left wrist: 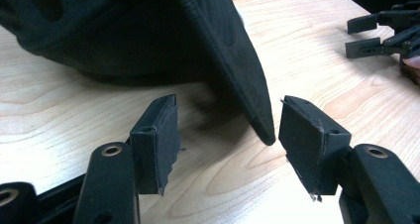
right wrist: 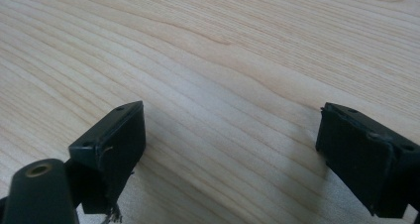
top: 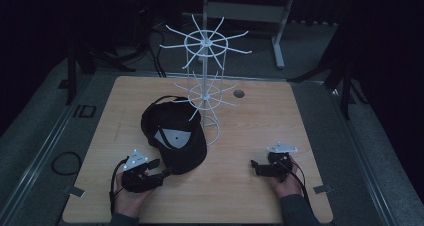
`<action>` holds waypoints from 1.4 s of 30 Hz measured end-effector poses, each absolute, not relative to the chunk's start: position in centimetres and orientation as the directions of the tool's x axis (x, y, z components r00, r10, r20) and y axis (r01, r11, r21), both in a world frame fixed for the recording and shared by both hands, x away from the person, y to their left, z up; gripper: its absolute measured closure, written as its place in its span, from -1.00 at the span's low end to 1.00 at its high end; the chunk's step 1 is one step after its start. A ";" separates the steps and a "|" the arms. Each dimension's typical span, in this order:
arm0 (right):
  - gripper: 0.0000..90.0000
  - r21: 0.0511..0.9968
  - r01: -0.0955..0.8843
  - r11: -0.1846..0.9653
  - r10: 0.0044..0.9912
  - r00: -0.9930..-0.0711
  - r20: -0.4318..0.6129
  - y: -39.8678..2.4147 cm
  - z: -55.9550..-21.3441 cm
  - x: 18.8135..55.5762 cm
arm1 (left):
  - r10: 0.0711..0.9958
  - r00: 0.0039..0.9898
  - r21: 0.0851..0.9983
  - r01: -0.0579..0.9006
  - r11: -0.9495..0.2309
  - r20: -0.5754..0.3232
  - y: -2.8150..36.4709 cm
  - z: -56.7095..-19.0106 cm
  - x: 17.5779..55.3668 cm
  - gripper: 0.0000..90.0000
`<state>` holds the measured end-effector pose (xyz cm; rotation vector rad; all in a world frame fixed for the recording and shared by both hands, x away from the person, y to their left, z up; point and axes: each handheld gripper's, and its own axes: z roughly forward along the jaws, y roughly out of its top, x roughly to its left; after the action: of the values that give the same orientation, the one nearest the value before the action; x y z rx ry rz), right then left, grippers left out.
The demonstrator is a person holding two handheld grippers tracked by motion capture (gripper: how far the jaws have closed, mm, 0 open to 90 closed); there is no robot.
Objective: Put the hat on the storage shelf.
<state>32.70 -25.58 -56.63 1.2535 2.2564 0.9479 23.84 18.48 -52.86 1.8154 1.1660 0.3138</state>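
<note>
- A pale wooden table (top: 250,136) is seen from above, with dark floor around it.
- At the near left, the left gripper (top: 162,173) is held by a hand (top: 131,198) that enters from the near edge; its jaws are pointed right, toward the cap.
- In the left gripper view, the left gripper (left wrist: 225,135) is seen with its jaws spread wide, and the tip of the cap's brim (left wrist: 247,92) lies between them, closer to the right-hand jaw, with no pad pressed on it.
- A black fabric baseball cap (top: 172,136) is laid on the table left of centre, a pale label visible on it.
- Just right of the cap, a white wire display stand with radiating hooks (top: 205,81) is placed upright; nothing is hung on it.
- At the near right, the right gripper (top: 255,167) is held low by the other hand (top: 287,183), jaws pointed left.
- In the right gripper view, the right gripper (right wrist: 230,149) is seen opened wide over bare wood.
</note>
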 end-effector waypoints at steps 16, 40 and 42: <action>-0.74 0.719 0.588 0.372 0.851 -0.525 -0.011 -25.6 -56.6 32.7 | 0.821 0.510 0.799 0.590 -0.119 -0.255 17.9 -52.7 24.0 -0.13; -0.74 0.719 0.588 0.372 0.851 -0.525 -0.011 -25.6 -56.6 32.7 | 0.829 0.497 0.782 0.611 -0.124 -0.256 16.7 -52.6 25.2 -0.07; -0.74 0.719 0.588 0.372 0.851 -0.524 -0.011 -25.6 -56.6 32.7 | 0.829 0.497 0.782 0.610 -0.126 -0.255 16.5 -52.6 25.3 -0.08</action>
<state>32.70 -25.58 -56.63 1.2533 2.2562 0.9479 25.30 16.54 -52.65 1.8319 1.2031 0.3026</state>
